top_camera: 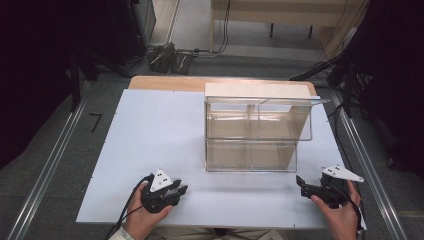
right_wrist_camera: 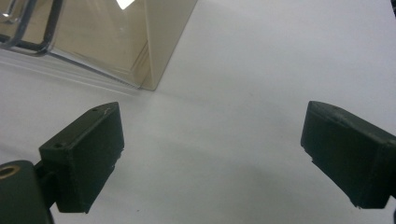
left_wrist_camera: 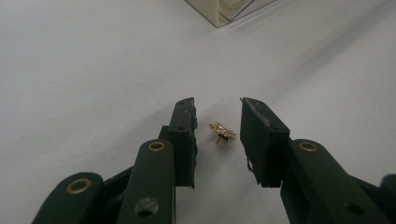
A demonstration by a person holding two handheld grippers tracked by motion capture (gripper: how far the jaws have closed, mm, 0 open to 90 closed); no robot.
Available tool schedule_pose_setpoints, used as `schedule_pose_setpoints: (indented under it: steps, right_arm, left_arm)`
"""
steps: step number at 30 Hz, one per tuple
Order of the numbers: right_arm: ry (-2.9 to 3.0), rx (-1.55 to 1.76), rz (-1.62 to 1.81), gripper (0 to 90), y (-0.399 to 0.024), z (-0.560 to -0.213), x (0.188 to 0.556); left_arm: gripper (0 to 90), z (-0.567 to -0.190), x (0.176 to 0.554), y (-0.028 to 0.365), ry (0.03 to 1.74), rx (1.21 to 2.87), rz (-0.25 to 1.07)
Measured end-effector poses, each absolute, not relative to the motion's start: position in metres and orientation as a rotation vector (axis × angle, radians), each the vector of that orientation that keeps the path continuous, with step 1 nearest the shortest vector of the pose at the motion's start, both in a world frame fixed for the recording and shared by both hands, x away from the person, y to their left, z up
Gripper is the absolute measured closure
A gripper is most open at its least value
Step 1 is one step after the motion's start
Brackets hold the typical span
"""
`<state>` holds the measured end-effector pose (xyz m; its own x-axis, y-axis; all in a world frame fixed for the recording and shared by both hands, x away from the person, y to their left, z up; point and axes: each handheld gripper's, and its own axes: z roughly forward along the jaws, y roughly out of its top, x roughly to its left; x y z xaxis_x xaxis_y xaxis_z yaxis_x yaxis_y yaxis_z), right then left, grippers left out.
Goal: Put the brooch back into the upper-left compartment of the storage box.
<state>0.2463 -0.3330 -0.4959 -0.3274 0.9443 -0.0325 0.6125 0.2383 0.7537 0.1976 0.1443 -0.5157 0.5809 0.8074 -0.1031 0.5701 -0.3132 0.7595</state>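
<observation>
A small gold earring [left_wrist_camera: 222,131] set with clear stones lies on the white table, right between the jaws of my left gripper [left_wrist_camera: 217,122]. The jaws stand a little apart on either side of it and do not touch it. In the high view my left gripper [top_camera: 176,190] is low at the table's front left, held in a hand. My right gripper [top_camera: 300,183] rests at the front right, jaws wide open with nothing between them [right_wrist_camera: 210,140]. A clear acrylic box [top_camera: 257,131] with two tiers stands at the table's middle right.
The white table top [top_camera: 150,140] is bare to the left of the box. The box's near corner [right_wrist_camera: 154,70] shows close ahead of the right gripper. Dark curtains, floor rails and cables surround the table.
</observation>
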Motion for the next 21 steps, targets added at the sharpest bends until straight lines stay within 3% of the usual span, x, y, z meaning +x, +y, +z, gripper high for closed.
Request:
schedule_pose_setpoints:
  steps: [15,21]
  right_arm:
    - [2.029,1.426,0.89,4.5,-0.3333,-0.4965,0.2468]
    - [2.027,1.423,0.89,4.5,-0.3336,-0.4963,0.2466]
  left_arm:
    - [85.2,-0.5168,0.1968,0.1435,1.075,2.039,0.366]
    - [87.4,-0.5161,0.1963,0.1442,1.053,2.052,0.366]
